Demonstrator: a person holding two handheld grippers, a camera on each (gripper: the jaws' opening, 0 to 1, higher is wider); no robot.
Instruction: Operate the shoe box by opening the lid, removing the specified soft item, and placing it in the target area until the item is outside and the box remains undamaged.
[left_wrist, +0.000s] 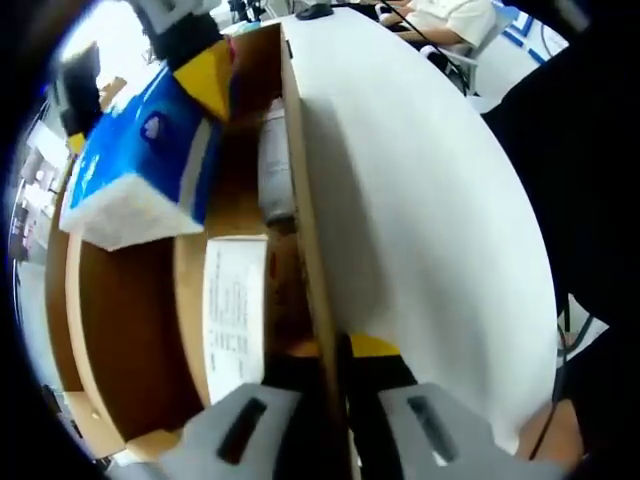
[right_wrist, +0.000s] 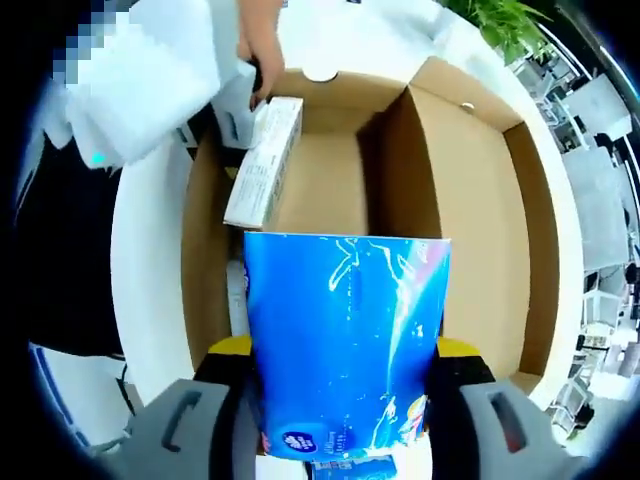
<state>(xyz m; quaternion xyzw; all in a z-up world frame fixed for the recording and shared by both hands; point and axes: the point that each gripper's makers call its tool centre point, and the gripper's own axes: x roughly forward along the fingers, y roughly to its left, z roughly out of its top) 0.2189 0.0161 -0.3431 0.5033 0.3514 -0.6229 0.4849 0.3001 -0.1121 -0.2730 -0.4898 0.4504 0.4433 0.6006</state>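
Right tool (right_wrist: 345, 375) clamped on blue tissue pack (right_wrist: 345, 340) above open box (right_wrist: 480, 200), left tool (left_wrist: 335, 375) seemingly pinching box wall (left_wrist: 305, 200)

A white table (left_wrist: 430, 200) spread across the room under bright light. A green plant (right_wrist: 505, 25) stood beyond its far edge, with a chair (left_wrist: 490, 40) nearby.

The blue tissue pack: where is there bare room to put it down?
The white table beside the box wall lies bare. The open lid is bare cardboard too. Inside the box it is crowded: the small white carton and left gripper sit there, under the tissue pack.
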